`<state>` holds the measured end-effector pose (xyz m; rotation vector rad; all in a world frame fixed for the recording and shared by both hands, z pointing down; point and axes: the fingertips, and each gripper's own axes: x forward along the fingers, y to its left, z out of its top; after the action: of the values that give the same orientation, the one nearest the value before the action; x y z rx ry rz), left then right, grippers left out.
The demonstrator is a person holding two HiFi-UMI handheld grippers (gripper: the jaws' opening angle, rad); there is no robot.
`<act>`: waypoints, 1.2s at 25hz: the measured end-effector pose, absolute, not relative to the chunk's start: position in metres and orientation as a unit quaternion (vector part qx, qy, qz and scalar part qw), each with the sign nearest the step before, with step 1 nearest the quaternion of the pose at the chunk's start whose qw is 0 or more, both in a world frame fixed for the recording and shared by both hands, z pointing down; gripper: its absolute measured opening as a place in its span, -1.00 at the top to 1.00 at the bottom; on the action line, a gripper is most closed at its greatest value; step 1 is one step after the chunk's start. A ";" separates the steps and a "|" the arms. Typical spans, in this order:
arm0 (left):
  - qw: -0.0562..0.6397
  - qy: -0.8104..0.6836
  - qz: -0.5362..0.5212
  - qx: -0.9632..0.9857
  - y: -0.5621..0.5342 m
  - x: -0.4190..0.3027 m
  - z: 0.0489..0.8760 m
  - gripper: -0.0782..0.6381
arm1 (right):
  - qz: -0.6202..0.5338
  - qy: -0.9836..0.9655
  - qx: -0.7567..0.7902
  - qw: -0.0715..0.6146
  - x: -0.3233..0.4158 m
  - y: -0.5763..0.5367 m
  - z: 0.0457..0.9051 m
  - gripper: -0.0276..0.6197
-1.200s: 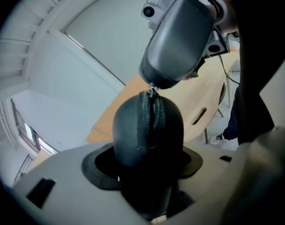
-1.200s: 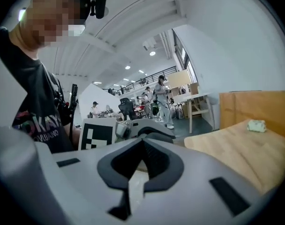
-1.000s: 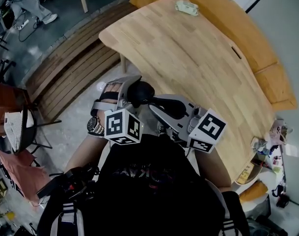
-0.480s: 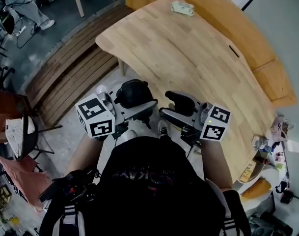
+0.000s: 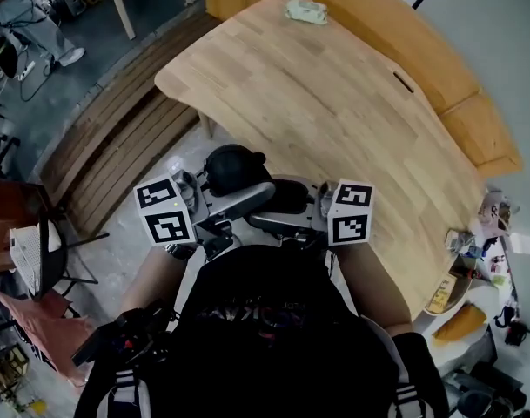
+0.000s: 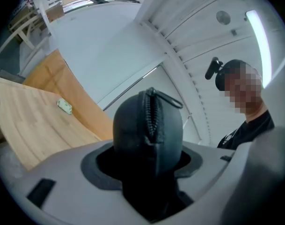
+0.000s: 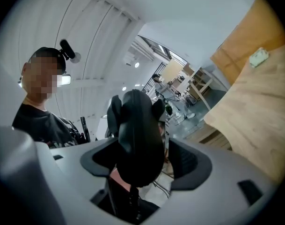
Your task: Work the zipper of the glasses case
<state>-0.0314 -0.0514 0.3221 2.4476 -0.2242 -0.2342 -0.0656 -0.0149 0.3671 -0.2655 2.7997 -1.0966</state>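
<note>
The black glasses case [image 5: 231, 165] is held in the air off the near edge of the wooden table [image 5: 334, 103], in front of the person's chest. My left gripper [image 5: 223, 195] is shut on it. In the left gripper view the case [image 6: 148, 130] stands up between the jaws, with its zipper teeth and metal pull [image 6: 168, 99] facing the camera. My right gripper [image 5: 280, 209] reaches in from the right. In the right gripper view its jaws are opening, with the case's rounded end [image 7: 137, 135] between them and a gap showing at the right pad [image 7: 191, 159].
A small pale green object [image 5: 305, 10] lies at the table's far end. A slatted wooden platform [image 5: 117, 138] runs along the left, with a dark chair [image 5: 47, 251] beside it. Small clutter [image 5: 473, 251] stands off the table's right end.
The left gripper has turned, swinging its marker cube to the left, and still holds the case. The right gripper has moved left, closer to the case.
</note>
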 end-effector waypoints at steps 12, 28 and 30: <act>0.366 -0.088 -0.057 0.925 -0.053 0.000 0.348 -0.01 | -0.379 0.918 -0.095 0.065 -0.034 -0.012 0.382 0.01; 0.359 -0.190 0.020 0.914 -0.077 0.008 0.394 0.60 | -0.369 0.875 -0.309 0.044 0.118 -0.080 0.443 0.04; 0.340 -0.193 0.050 0.919 -0.072 0.015 0.402 0.68 | -0.318 0.880 -0.352 -0.016 0.129 -0.103 0.459 0.04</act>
<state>0.0146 -0.0720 0.4019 2.3920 -0.5028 0.1307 0.1286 -0.1028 0.4587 -1.1158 2.7935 -1.0083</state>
